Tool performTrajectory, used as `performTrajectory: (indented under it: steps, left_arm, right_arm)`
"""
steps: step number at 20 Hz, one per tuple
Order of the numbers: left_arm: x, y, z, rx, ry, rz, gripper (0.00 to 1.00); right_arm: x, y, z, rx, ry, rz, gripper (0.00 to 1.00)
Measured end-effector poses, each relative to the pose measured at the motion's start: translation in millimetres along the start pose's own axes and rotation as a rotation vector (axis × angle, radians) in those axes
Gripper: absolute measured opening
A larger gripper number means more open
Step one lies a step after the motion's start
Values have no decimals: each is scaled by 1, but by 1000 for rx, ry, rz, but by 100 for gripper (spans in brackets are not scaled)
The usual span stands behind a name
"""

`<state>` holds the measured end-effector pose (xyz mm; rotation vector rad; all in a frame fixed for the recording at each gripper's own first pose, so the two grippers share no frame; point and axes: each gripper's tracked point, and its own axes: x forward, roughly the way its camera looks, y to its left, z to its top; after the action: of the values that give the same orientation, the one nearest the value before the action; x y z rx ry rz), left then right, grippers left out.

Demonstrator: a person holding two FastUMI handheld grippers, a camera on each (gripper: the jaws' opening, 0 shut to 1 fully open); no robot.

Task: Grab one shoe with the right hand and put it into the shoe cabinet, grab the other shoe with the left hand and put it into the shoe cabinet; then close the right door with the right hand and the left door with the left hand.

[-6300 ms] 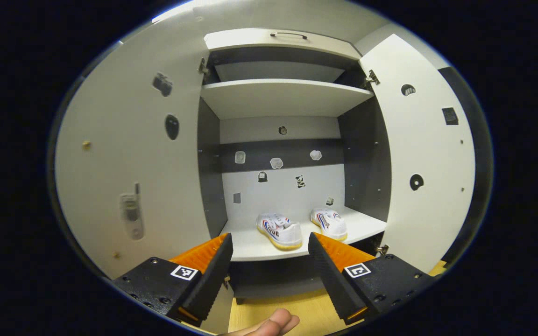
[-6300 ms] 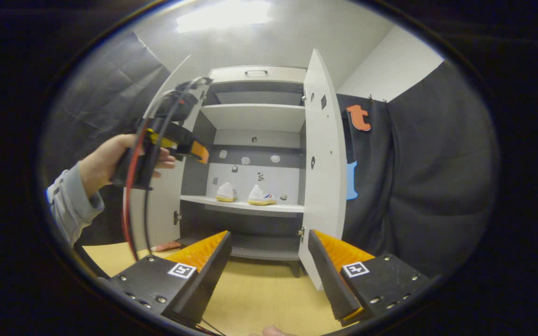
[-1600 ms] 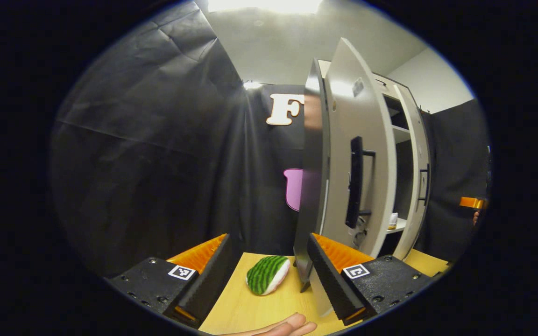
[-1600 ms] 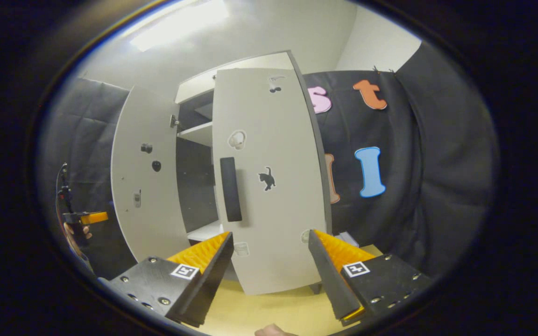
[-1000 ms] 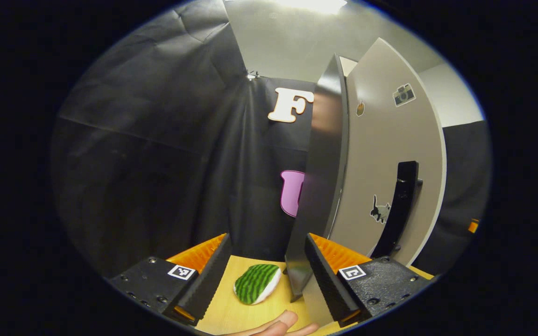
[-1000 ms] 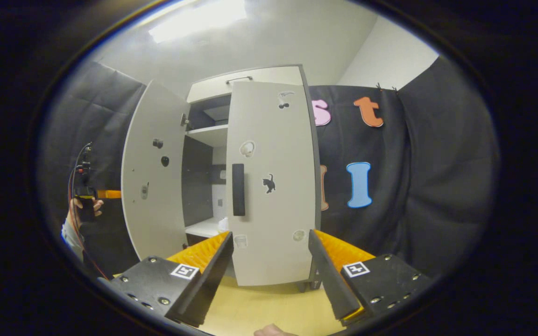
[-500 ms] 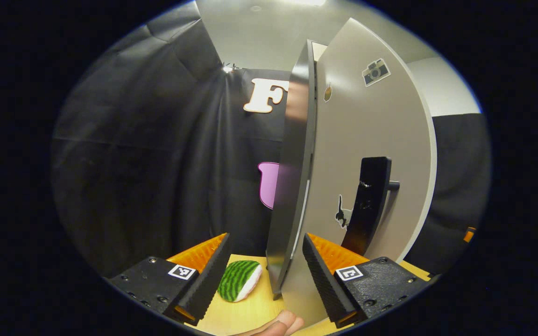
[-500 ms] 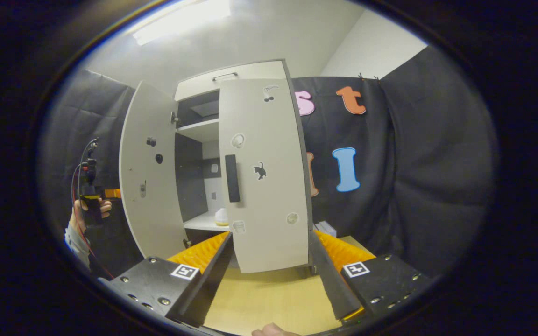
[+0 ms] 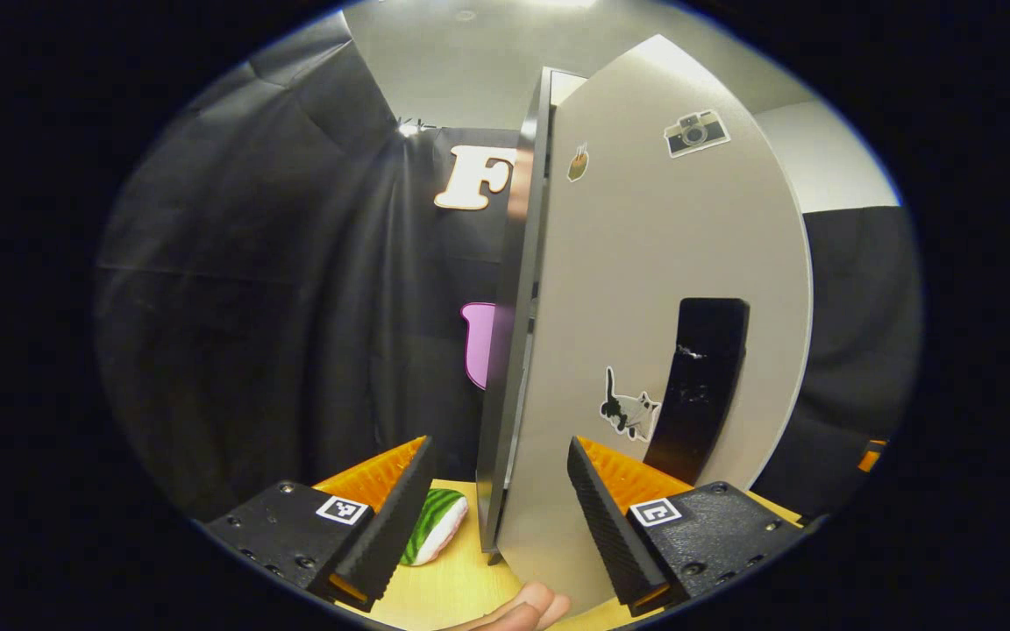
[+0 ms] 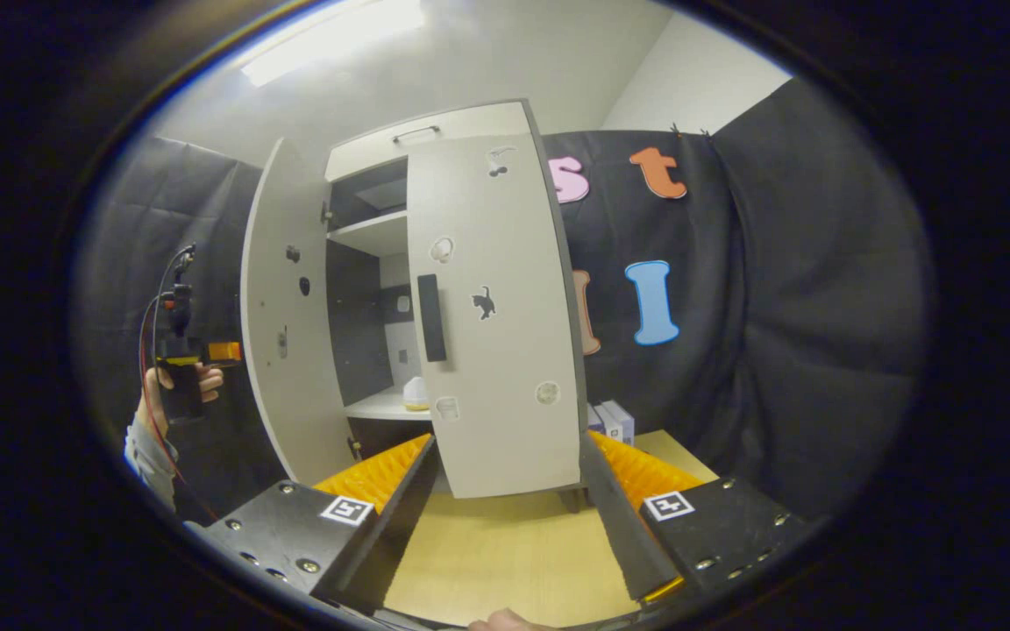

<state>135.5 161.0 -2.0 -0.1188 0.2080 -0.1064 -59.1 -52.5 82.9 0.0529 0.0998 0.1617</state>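
Now the shoe cabinet [image 10: 435,140] fills the far middle of the right gripper view, with the right door [image 10: 496,350] swung almost flat across its opening and the left door [image 10: 281,307] standing wide open on the left. Between the 2 doors a dark gap shows the shelves, and 1 shoe [image 10: 416,394] sits on the lower shelf; the second shoe is hidden behind the right door. In the left gripper view the left door [image 9: 645,289] is seen from outside, very near, its thin edge to the left and its black handle [image 9: 696,386] to the right.

The left gripper [image 9: 500,499] has its fingers apart, straddling the door's lower edge without clamping it. The right gripper [image 10: 509,495] is likewise open and empty, near the foot of the right door. Far left in the right gripper view, a hand [image 10: 179,381] holds the left gripper.

By my judgement, the right door may not be fully latched, and the left door could bang into it if pushed fast. The open fingers could also catch the door edge or pinch against the frame. A small green striped toy [image 9: 429,536] lies on the floor beside the door; it could get nudged.

No brand or readable writing shows; the doors carry only picture stickers: a camera [image 9: 696,131], a cat [image 9: 626,407].
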Motion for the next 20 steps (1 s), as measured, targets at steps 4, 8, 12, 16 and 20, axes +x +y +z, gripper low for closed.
performTrajectory:
  steps: [4, 8, 12, 16, 20]
  left_arm:
    - [9, -20, -4, -23, 9, -44, 88]
    - [18, -65, -19, -66, 66, -134, 93]
    - [18, -100, -27, -60, 88, -187, 89]
    - [14, -119, -37, 63, 78, -166, 95]
    - [-23, -133, -52, 130, 86, -149, 95]
  right_arm:
    - [-2, -9, 7, -11, -30, -23, 94]
    - [-5, -14, 9, -1, -53, -41, 96]
    - [-3, -29, 4, 10, -49, -70, 96]
    - [1, -52, 0, 26, -38, -109, 96]
    - [11, -54, -2, 45, -25, -114, 96]
